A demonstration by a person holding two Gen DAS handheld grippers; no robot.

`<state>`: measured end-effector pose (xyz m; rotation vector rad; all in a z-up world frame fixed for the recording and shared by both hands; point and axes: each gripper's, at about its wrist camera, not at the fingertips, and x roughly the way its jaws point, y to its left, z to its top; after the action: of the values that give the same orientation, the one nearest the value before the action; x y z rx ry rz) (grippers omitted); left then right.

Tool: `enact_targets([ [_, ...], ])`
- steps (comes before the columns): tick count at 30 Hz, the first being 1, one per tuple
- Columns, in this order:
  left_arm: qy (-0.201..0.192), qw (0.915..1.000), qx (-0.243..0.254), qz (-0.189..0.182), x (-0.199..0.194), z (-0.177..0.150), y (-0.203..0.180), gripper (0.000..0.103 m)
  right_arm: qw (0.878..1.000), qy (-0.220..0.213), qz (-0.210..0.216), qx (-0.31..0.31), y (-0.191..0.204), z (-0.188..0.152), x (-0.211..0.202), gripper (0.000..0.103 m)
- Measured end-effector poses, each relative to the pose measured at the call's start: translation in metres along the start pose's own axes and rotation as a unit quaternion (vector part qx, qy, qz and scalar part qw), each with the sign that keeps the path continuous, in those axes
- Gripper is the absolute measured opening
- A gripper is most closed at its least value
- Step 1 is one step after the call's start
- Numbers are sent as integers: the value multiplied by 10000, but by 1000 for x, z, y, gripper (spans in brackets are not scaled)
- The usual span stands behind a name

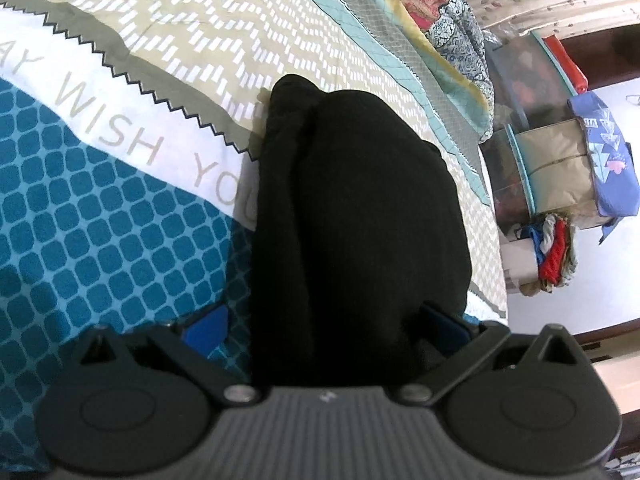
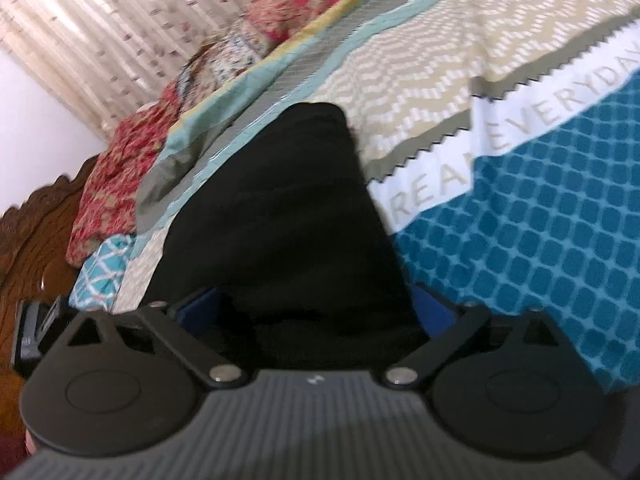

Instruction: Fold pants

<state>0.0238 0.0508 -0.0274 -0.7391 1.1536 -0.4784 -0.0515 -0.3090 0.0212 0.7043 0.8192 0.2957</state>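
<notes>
Black pants (image 1: 352,220) lie bunched on the bedspread (image 1: 100,220), running between both claws. Right gripper (image 2: 316,316) is spread wide, released, cloth loose between its fingers. Left gripper (image 1: 324,328) also looks spread, not pinching. Best to back out level, avoid dragging the fold

You have plain black pants (image 1: 360,208) lying on a bedsheet (image 1: 100,208) printed in teal rounded squares, a white band with grey lettering edged in a dark zigzag, and beige with white dashed chevrons. Your tongs (image 2: 316,312) are black with blue pads (image 2: 434,312). Beyond lie a mint and grey quilt (image 2: 248,92) and red floral pillows (image 2: 116,176).
</notes>
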Motion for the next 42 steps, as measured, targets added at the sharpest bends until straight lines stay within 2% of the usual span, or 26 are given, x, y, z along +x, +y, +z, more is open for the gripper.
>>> enact_targets([
  [3, -3, 9998, 131, 138, 4, -1, -6, 103, 9998, -4, -109, -177, 5, -2, 3, 103],
  [10, -62, 9991, 323, 285, 10, -6, -18, 100, 9997, 136, -220, -13, 7, 7, 9, 103],
  [11, -102, 9988, 362, 324, 10, -7, -20, 87, 9996, 198, -205, -47, 9, 8, 10, 92],
  [12, -103, 9986, 391, 336, 10, -8, -21, 78, 9996, 258, -123, -33, 10, 9, 9, 74],
  [13, -122, 9985, 377, 372, 9, -7, -21, 74, 9995, 321, 28, 73, 11, 10, 9, 68],
  [14, -140, 9986, 358, 373, 6, -6, -21, 65, 9990, 363, 161, 188, 12, 11, 7, 58],
  [15, -157, 9985, 366, 367, 3, -5, -22, 58, 9988, 382, 216, 231, 13, 12, 6, 55],
  [18, -295, 9972, 568, 383, -15, -1, -32, 51, 9990, 359, 258, 45, 29, 9, 0, 48],
  [22, -680, 9889, 1086, 748, -41, 2, -48, 51, 9965, 433, 717, -5, 45, 2, -3, 47],
  [25, -539, 9916, 852, 816, -39, 5, -34, 52, 9956, 727, 579, -87, 46, -10, 10, 47],
  [28, -437, 9922, 744, 900, -29, -2, -24, 60, 9949, 859, 499, 153, 35, -12, 18, 51],
  [32, -365, 9948, 485, 819, -23, -2, -13, 76, 9942, 922, 470, 301, 28, -11, 18, 61],
  [34, -325, 9966, 341, 674, -23, 0, -6, 80, 9938, 928, 481, 366, 27, -12, 16, 64],
  [36, -267, 9980, 230, 520, -25, 6, -2, 90, 9946, 836, 479, 387, 27, -8, 11, 70],
  [38, -316, 9984, 132, 453, -27, 11, -1, 97, 9967, 559, 433, 409, 26, -1, 2, 83],
  [42, -370, 9987, 86, 339, -21, 18, -1, 98, 9959, 462, 417, 650, 18, 10, 8, 84],
])
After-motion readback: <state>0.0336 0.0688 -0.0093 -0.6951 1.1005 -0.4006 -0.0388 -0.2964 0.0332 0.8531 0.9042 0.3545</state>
